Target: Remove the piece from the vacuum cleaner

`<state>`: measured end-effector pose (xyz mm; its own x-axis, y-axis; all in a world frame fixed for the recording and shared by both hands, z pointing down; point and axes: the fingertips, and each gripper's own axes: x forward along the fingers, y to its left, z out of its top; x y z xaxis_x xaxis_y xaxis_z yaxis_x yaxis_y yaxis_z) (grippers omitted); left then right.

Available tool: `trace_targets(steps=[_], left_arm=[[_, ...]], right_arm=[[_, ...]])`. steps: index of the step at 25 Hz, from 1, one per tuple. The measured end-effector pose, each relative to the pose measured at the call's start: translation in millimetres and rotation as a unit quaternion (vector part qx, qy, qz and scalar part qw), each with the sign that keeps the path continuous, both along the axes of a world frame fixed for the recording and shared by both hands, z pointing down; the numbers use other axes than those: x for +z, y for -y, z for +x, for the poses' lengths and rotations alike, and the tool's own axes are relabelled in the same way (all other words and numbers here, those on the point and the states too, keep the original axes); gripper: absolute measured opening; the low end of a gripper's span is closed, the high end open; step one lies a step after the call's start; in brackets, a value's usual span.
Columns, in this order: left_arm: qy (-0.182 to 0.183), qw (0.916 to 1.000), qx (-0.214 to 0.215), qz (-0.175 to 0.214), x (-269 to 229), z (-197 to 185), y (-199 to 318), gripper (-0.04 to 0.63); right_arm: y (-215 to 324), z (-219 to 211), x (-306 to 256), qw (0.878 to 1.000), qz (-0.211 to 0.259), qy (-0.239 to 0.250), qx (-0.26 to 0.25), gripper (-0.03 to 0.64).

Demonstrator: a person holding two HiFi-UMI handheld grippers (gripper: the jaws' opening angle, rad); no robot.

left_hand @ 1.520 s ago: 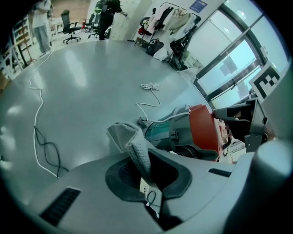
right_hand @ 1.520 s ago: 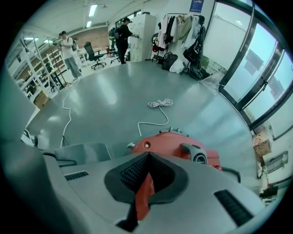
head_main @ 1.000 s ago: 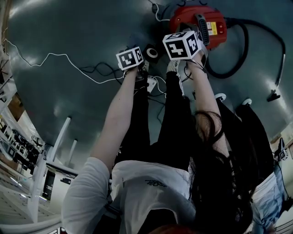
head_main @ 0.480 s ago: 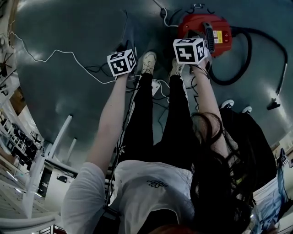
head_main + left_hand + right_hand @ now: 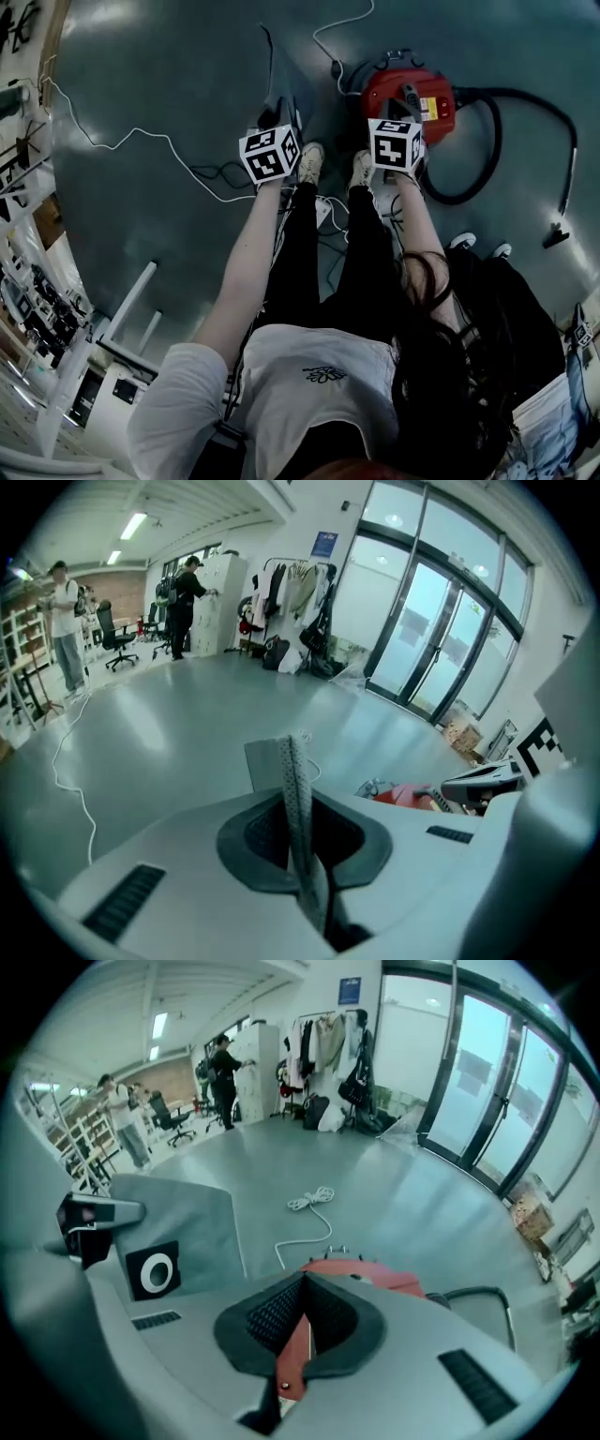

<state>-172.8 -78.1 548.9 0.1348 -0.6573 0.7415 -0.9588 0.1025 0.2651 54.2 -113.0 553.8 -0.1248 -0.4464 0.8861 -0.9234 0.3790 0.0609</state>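
Note:
A red vacuum cleaner (image 5: 405, 89) stands on the grey floor just beyond my feet, its black hose (image 5: 487, 141) looping off to the right. My left gripper (image 5: 298, 789) is shut on a flat grey dust bag (image 5: 183, 1218), which I see edge-on in the left gripper view. The bag's black square with a white ring (image 5: 153, 1274) faces the right gripper view. The bag hangs to the left of the vacuum, apart from it. My right gripper (image 5: 298, 1321) is shut on a thin red part (image 5: 292, 1358) right at the vacuum's body (image 5: 361, 1272).
A white cable (image 5: 141, 141) trails across the floor at the left, and a coil of it (image 5: 314, 1199) lies beyond the vacuum. The hose nozzle (image 5: 558, 234) rests at the right. People, office chairs, a coat rack (image 5: 328, 1044) and glass doors (image 5: 469, 1082) are far off.
The left gripper has carried the dust bag leftward, away from the vacuum cleaner. The right gripper has stayed at the vacuum's near side.

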Motion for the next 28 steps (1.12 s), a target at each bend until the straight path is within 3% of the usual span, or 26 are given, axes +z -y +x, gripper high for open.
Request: trace_targets(steps=[3, 6, 9, 12, 15, 19, 22, 25, 28], left_arm=[[0.011, 0.9985, -0.001, 0.053, -71, -1, 22, 0.014], [0.047, 0.9930, 0.025, 0.105, -127, -15, 31, 0.014], [0.069, 0.9808, 0.061, 0.172, -193, -11, 41, 0.014], [0.065, 0.9666, 0.067, 0.238, -292, 27, 53, 0.014], [0.044, 0.9451, 0.052, 0.320, -384, 51, 65, 0.014], [0.032, 0.9030, 0.063, 0.424, -501, 73, 48, 0.014], [0.025, 0.8761, 0.082, 0.474, -560, 76, 34, 0.014], [0.014, 0.8596, 0.078, 0.505, -591, 80, 26, 0.014], [0.028, 0.8460, 0.080, 0.526, -614, 90, 15, 0.014]], right_arm=[[16, -12, -76, 0.997, 0.065, 0.046, 0.026, -0.002], [27, -45, -140, 0.983, 0.153, 0.088, 0.045, -0.002], [32, -65, -206, 0.968, 0.206, 0.130, 0.061, -0.002], [37, -40, -305, 0.950, 0.257, 0.163, 0.065, -0.002], [39, -13, -397, 0.921, 0.326, 0.200, 0.071, -0.002], [9, 8, -501, 0.875, 0.407, 0.256, 0.061, -0.002], [-10, 7, -554, 0.847, 0.457, 0.270, 0.040, -0.002], [-18, 9, -580, 0.829, 0.494, 0.261, 0.028, -0.002], [-31, 16, -593, 0.824, 0.512, 0.242, 0.023, -0.002]])
